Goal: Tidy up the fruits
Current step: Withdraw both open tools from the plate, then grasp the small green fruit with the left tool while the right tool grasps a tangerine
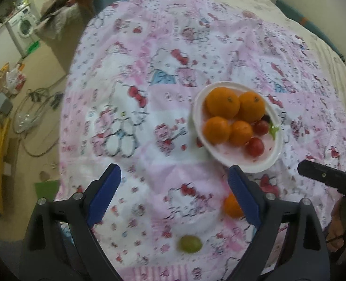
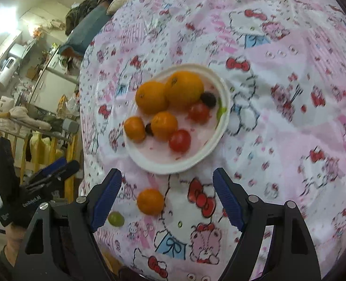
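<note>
1. The left gripper was released, its blue-padded jaws spread wide and holding nothing, above the pink cartoon-print cloth.
2. The right gripper was likewise released and empty, jaws spread wide above the same cloth.
3. A white plate lay on the cloth ahead of both grippers; in the right wrist view its rim sat just beyond the fingertips.
4. The plate held four oranges: two larger ones at the far side and two smaller ones nearer, all touching or nearly touching.
5. Two red tomatoes lay on the plate beside the oranges, with a dark grape behind them and a green scrap at the rim.
6. In the right wrist view a second dark fruit sat between the two smaller oranges.
7. One loose orange lay on the cloth off the plate, near its close edge; in the left wrist view it was partly hidden behind the right-hand finger.
8. A green grape lay on the cloth near the loose orange, apart from it.
9. Both views were slightly blurred.
</note>
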The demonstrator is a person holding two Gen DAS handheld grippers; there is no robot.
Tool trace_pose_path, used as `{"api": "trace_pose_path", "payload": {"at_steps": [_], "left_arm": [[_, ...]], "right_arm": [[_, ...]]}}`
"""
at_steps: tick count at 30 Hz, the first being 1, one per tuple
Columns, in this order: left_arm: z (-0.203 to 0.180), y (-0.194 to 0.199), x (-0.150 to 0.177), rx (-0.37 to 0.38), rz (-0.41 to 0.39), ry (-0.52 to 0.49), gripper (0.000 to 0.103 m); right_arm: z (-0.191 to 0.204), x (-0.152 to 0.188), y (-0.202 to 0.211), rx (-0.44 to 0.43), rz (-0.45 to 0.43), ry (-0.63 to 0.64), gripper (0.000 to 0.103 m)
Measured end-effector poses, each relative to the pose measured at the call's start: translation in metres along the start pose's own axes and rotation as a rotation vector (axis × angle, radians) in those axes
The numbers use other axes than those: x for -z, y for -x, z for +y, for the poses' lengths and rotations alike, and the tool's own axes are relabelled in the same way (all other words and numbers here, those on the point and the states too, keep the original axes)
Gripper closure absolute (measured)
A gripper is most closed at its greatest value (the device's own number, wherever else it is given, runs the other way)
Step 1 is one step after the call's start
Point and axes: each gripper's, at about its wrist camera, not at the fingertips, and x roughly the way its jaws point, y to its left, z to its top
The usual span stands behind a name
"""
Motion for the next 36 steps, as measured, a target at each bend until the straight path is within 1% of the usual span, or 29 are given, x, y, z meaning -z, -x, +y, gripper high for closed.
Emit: {"api": "trace_pose_path", "payload": {"at_steps": [3,5,8,10,12,15,19,22,24,25,26,29,32,36], "left_arm": [[0.007,0.001,0.004,0.004,0.001,0.027,0.012],[0.012,-0.001,0.006,0.020,0.008,0.061,0.012],[0.015,-0.006,0.005,0.017,0.017,0.078,0.012],[0.016,-0.009,0.003,0.012,0.024,0.086,0.012],[0.017,-0.012,0.002,0.021,0.037,0.101,0.012],[0.017,-0.014,0.002,0.044,0.057,0.116,0.012],[0.014,-0.014,0.002,0.042,0.062,0.104,0.012],[0.013,-0.021,0.003,0.045,0.090,0.109,0.012],[0.013,-0.024,0.003,0.046,0.104,0.117,0.012],[0.012,-0.024,0.003,0.046,0.106,0.120,0.012],[0.012,-0.025,0.003,0.045,0.106,0.121,0.012],[0.011,-0.025,0.002,0.037,0.099,0.114,0.012],[0.011,-0.025,0.004,0.023,0.092,0.101,0.012],[0.012,-0.033,0.011,0.056,0.128,0.094,0.012]], "right_arm": [[0.005,0.003,-0.011,0.009,0.030,0.017,0.020],[0.007,0.004,-0.018,0.014,0.047,0.028,0.020],[0.009,0.008,-0.035,0.008,0.101,0.031,0.021],[0.013,0.011,-0.046,-0.005,0.133,0.041,0.024],[0.019,0.015,-0.057,-0.016,0.172,0.063,0.033],[0.032,0.023,-0.074,0.017,0.218,0.122,0.036],[0.036,0.033,-0.095,0.062,0.286,0.162,0.037],[0.040,0.034,-0.100,0.079,0.285,0.193,0.041],[0.044,0.034,-0.105,0.082,0.288,0.215,0.052],[0.046,0.035,-0.106,0.071,0.294,0.222,0.055],[0.049,0.036,-0.106,0.079,0.294,0.232,0.057],[0.052,0.037,-0.106,0.084,0.288,0.255,0.057],[0.045,0.032,-0.098,0.070,0.270,0.226,0.058],[0.032,0.026,-0.078,0.078,0.211,0.194,0.058]]}}
